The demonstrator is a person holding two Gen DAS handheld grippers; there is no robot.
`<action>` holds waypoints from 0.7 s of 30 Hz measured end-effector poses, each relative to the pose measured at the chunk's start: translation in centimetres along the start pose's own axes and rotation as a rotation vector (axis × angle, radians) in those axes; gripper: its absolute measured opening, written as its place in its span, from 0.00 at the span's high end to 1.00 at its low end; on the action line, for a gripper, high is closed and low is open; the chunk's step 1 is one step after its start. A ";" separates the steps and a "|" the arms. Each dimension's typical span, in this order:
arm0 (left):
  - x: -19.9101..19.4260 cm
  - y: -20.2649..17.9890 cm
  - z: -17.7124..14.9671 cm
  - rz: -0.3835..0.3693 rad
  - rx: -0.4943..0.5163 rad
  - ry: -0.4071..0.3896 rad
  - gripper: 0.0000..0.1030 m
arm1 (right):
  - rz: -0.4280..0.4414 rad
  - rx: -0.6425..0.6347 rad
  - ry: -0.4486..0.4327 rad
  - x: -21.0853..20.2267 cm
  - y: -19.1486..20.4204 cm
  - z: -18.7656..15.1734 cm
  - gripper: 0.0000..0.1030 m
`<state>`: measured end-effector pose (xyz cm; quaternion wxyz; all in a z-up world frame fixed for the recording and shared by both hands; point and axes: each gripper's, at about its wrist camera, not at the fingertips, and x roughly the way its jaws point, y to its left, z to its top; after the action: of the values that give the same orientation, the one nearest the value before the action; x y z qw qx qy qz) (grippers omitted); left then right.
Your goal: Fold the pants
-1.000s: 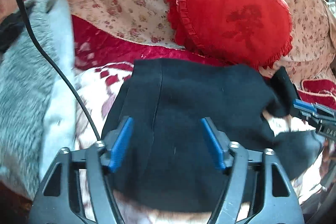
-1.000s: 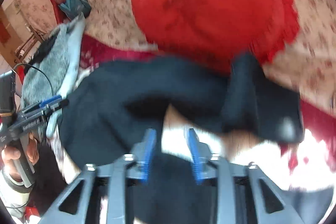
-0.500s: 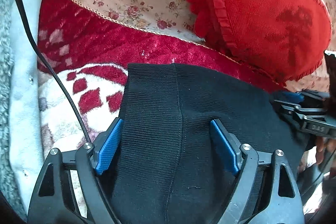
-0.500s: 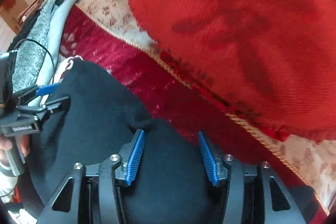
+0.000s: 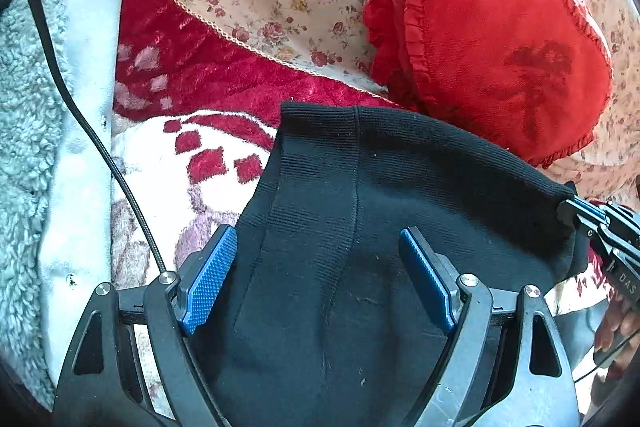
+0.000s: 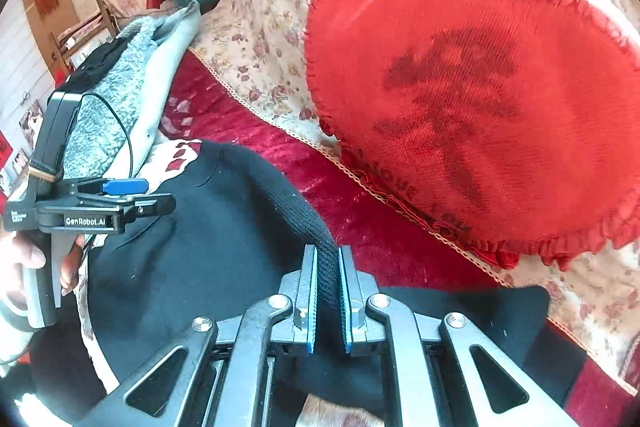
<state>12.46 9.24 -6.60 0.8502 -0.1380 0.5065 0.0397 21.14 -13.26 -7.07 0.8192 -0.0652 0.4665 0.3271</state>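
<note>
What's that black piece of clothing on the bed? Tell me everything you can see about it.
The black pants look like soft ribbed knit, with a seam running down the middle and a straight hemmed band along the top edge. They lie spread over a red-and-white patterned blanket, just below a red heart-shaped pillow. The right gripper is closing on a bunched fold of the edge. The left gripper hovers open over the middle, its blue pads on either side of the seam.

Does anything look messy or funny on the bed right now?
Nothing is spilled or broken. The black pants lie rumpled, not flat yet. The right claw is closing on a raised ridge of the pants, while the left claw is open over them.
</note>
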 end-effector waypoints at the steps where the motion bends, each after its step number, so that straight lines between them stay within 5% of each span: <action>1: -0.2 -0.2 -0.1 0.004 0.005 0.000 0.18 | -0.004 0.001 0.001 -0.2 0.2 -0.1 0.91; 11: -0.4 -0.7 0.3 -0.011 0.011 -0.019 0.19 | 0.001 0.050 0.016 0.9 -0.1 -0.9 0.91; 21: 2.5 2.3 4.9 -0.139 -0.013 0.036 0.18 | 0.002 0.054 0.000 0.9 -0.2 -1.0 0.91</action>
<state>17.36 12.62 -6.97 0.8408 -0.1789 0.5105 -0.0187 20.87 -13.41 -8.38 0.8204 -0.0427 0.4750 0.3154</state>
